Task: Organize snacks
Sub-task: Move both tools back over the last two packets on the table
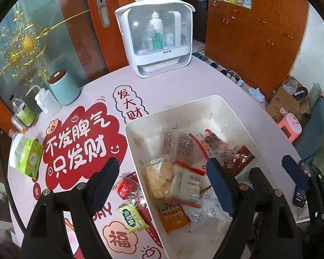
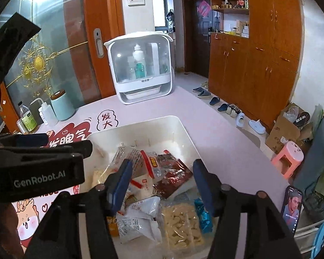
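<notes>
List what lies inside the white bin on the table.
The white bin holds piled snack packets: a dark red packet, a clear bag of pale pieces, an orange packet. Anything beneath is covered.

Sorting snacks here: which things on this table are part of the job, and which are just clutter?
Job: white bin of snack packets; green snack packet and red snack packet outside it.

Clutter: tissue pack, teal canister, squeeze bottle, white cabinet, phone.

Left gripper (image 1: 162, 183), right gripper (image 2: 162, 183): fingers apart.
</notes>
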Demonstrator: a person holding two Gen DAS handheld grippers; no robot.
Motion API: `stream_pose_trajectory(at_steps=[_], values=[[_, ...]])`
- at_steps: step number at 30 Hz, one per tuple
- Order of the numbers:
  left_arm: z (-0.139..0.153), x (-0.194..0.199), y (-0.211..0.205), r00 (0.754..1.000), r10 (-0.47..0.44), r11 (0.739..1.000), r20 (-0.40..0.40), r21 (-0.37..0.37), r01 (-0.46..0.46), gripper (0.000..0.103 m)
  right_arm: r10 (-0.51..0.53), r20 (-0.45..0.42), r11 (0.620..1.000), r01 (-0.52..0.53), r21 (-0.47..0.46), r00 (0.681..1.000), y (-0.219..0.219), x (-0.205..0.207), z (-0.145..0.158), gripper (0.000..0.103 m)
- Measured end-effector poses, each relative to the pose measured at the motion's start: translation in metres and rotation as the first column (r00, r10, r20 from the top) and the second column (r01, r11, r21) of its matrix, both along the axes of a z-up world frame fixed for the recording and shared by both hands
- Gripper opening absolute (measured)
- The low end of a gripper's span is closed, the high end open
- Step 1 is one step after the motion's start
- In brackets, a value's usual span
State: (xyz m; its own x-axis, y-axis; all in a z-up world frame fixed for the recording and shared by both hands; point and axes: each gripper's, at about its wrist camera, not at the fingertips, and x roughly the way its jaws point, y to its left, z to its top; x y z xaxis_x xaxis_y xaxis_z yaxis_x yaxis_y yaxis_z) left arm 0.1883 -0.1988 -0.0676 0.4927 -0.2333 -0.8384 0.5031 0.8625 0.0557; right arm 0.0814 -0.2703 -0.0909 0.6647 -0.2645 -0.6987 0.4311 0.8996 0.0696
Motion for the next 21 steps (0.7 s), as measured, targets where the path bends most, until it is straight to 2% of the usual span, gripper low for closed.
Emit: stream_pose_trajectory(at_steps=[13, 21], values=[[0.003, -0.008, 0.030, 1.000, 0.023, 1.000, 0.002, -0.001, -0.023, 0.082, 0.018, -0.019, 0.999, -0.018, -0.030, 1.000, 0.023, -0.003, 0.001, 0.059], [0.010, -0.015, 0.065, 0.998, 0.063, 0.998, 0.016, -0.003, -0.062, 0.082, 0.080, -0.033, 0.997, -0.080, 0.001, 0.996, 0.043, -0.004, 0.005, 0.059]])
